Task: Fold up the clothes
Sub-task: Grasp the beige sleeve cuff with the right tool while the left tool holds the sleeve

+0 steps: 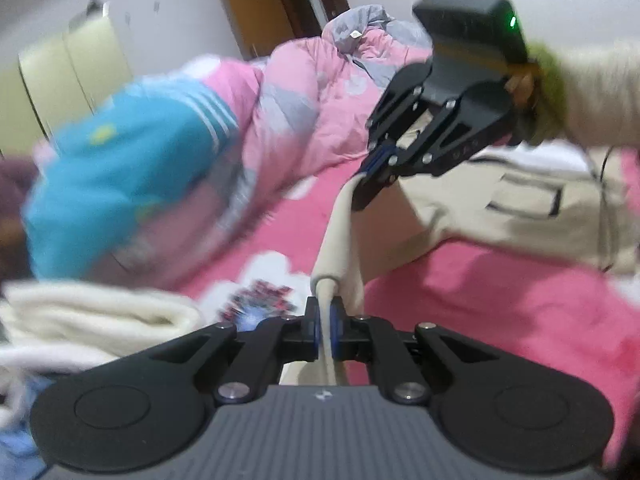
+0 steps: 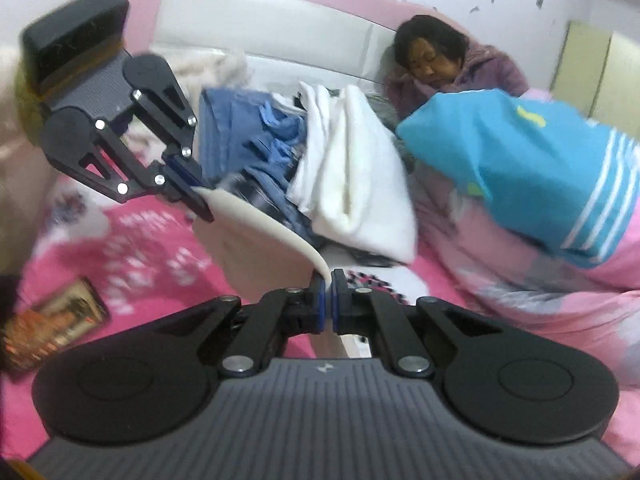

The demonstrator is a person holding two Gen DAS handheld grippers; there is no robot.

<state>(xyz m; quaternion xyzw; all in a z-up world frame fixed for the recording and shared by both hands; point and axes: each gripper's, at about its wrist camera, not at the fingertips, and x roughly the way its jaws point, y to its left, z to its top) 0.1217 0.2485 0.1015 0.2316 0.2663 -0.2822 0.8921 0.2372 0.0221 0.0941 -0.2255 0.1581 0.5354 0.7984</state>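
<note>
The room was a bedroom with pale walls, a padded white headboard (image 2: 256, 20) and cream wardrobe doors (image 1: 68, 72). Its bed (image 1: 480, 300) wore a hot-pink printed sheet, with a puffy pink-and-grey quilt (image 1: 312, 100) heaped along one side and a person in a purple coat (image 2: 460, 68) leaning at the headboard. A turquoise jacket with white stripes (image 1: 132, 168) lay on the quilt; a stack of white and blue clothes (image 2: 320, 152) sat near the headboard.

The task's thing, a cream garment (image 1: 520, 208) of smooth, fairly stiff cloth with dark-outlined pockets, hung over the bed, one edge (image 1: 336, 240) stretched taut between the two grippers. That edge ran as a long rolled band from the left gripper (image 1: 326, 328) straight to the right gripper (image 1: 370, 182). Both sets of jaws were pressed together on the edge, each pinching one end, so neither hand was nearer. I judged a fold to be under way; the frames were motion-blurred.
</note>
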